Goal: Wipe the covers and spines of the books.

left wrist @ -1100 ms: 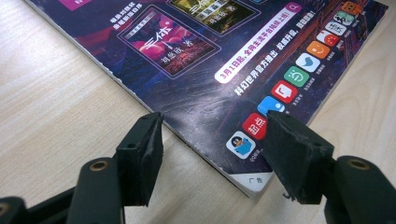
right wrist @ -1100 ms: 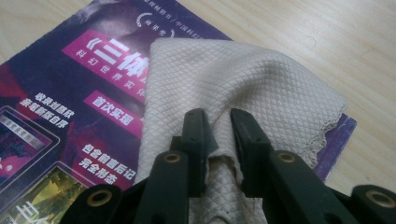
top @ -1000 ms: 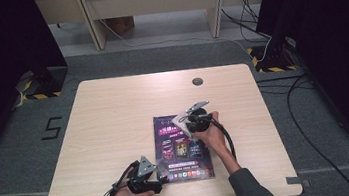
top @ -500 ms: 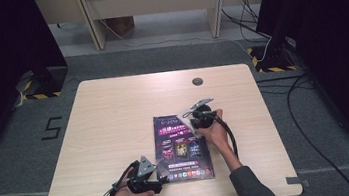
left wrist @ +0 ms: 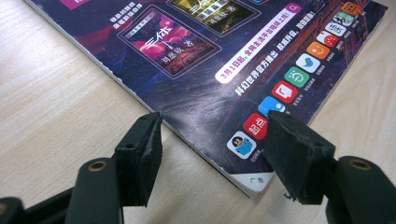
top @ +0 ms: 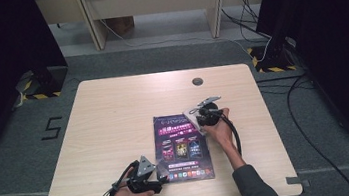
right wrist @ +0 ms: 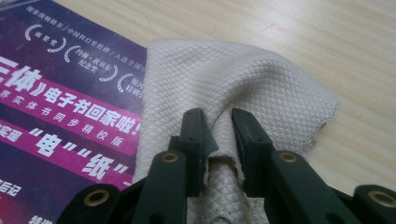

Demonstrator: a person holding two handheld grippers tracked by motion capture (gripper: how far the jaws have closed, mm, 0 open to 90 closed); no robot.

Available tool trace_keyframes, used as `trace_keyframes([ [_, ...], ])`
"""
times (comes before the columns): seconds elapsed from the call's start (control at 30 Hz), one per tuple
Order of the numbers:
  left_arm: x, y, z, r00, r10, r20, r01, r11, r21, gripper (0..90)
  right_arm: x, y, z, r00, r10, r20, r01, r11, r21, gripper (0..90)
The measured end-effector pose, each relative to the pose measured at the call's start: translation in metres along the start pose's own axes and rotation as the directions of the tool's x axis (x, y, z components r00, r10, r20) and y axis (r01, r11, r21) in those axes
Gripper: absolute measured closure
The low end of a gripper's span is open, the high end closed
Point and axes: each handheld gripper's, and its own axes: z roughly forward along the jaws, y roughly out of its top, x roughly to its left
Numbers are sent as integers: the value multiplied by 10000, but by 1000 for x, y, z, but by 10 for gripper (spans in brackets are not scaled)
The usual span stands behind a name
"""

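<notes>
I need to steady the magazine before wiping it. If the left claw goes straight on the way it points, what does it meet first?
Most likely the near corner of the magazine: the left claw stands open, its jaws either side of that corner, the table underneath. Depth is hard to judge, so it may slide over the cover instead.

lab/studio: black curtains point(top: 0, 49), taped floor point(top: 36, 96), lone table point(top: 114, 115) w/ cables point(top: 317, 126).

Light wood table point(top: 114, 115) with a round grommet hole point(top: 197, 81) near the far edge. Grey carpet floor point(top: 167, 56), a "5" mark point(top: 51, 128) at left, cables point(top: 310, 111) at right.
</notes>
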Motion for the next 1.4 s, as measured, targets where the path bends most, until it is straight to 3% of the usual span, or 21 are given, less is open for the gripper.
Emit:
trace_keyframes([
  [0.13, 0, 0, 0, 10000, -42, -40, 42, 10000, 26, 346, 13, 3, -1, 9978, -606, 277, 599, 9978, 266, 761],
  [0.33, 1, 0, 0, 10000, -82, 2, 82, 10000, 46, 339, 45, 9, 4, 9917, -1114, -642, 1132, 9932, 253, 766],
  [0.43, 1, 0, 0, 10000, -52, 13, 52, 10000, 49, 339, 60, 13, 8, 9838, -1290, -1245, 1321, 9911, 172, 754],
  [0.57, 1, 0, 0, 10000, -32, 15, 32, 10000, 42, 340, 79, 19, 13, 9743, -1668, -1511, 1708, 9852, 140, 756],
  [0.67, 1, 0, 0, 10000, -39, 7, 39, 10000, 44, 339, 79, 22, 16, 9756, -1610, -1492, 1645, 9863, 116, 757],
  [0.87, 1, 0, 0, 10000, -7, -14, 7, 10000, 52, 339, 76, 32, 26, 9861, -1331, -993, 1348, 9908, 109, 756],
  [1.23, 1, 0, 0, 10000, 20, -17, -19, 10000, 46, 339, 96, 49, 38, 9755, -1852, -1191, 1886, 9819, 184, 755],
  [1.4, 0, 0, 0, 10000, 46, -42, -46, 10000, 26, 339, 97, 53, 43, 9792, -1611, -1230, 1638, 9864, 117, 751],
])
